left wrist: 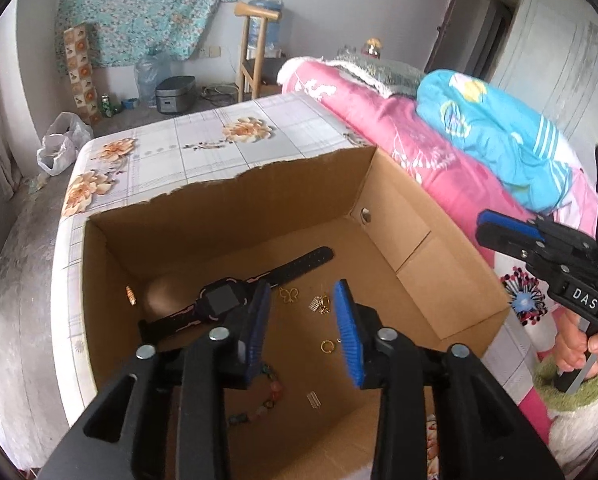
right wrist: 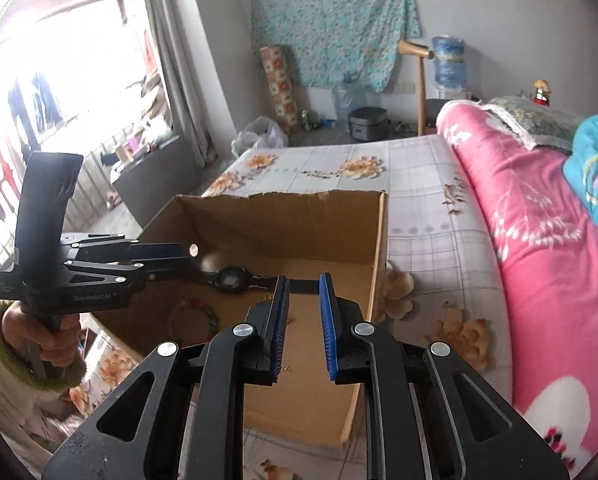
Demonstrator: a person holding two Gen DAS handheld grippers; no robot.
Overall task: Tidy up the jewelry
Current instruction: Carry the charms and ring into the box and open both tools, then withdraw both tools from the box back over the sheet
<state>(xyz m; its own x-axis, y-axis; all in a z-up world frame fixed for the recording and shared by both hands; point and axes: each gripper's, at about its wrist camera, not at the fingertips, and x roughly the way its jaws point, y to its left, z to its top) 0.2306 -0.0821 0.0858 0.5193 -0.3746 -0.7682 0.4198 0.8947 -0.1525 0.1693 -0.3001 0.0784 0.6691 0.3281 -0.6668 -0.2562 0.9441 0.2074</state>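
An open cardboard box (left wrist: 259,176) (right wrist: 283,200) stands on the bed. Inside lie a black watch (left wrist: 219,300) (right wrist: 229,280), a gold butterfly (left wrist: 289,295), a gold ring (left wrist: 327,346), small silver and gold charms (left wrist: 319,304), a silver clip (left wrist: 314,400) and a bead bracelet (left wrist: 271,392) (right wrist: 207,312). My left gripper (left wrist: 303,304) (right wrist: 187,260) hangs open over the box, nothing between its pads; the watch lies just left of its left finger. My right gripper (right wrist: 303,284) (left wrist: 482,226) is open a little and empty, outside the box's right wall.
The box sits on a floral sheet (left wrist: 203,140). A pink quilt (left wrist: 399,128) and blue bedding (left wrist: 499,136) are piled to the right. Beyond the bed's end, a wooden chair (left wrist: 247,60), a rice cooker (left wrist: 175,94) and a plastic bag (left wrist: 59,148) stand on the floor.
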